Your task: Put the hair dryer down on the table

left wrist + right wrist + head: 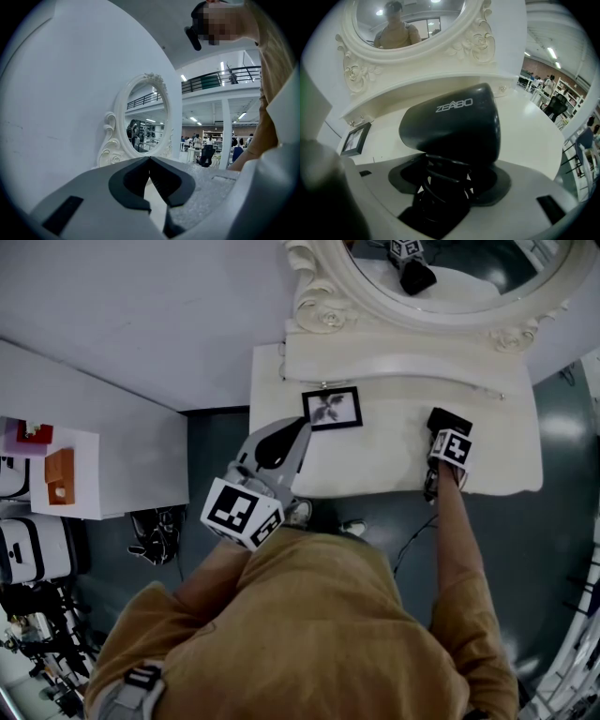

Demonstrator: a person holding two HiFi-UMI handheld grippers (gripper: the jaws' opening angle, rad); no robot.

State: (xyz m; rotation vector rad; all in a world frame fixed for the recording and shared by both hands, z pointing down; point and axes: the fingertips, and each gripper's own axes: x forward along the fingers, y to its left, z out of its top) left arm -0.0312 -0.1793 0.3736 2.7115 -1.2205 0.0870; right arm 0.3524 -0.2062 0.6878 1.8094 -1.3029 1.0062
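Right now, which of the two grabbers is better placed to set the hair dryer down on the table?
The right gripper: its jaws are closed on the handle of the hair dryer, over the white table. The left gripper is shut on nothing, off to the side.

The black hair dryer [454, 124], lettered ZEABO on its stubby barrel, stands upright over the dressing table's [506, 446] right side, its handle clamped in the right gripper [440, 187].
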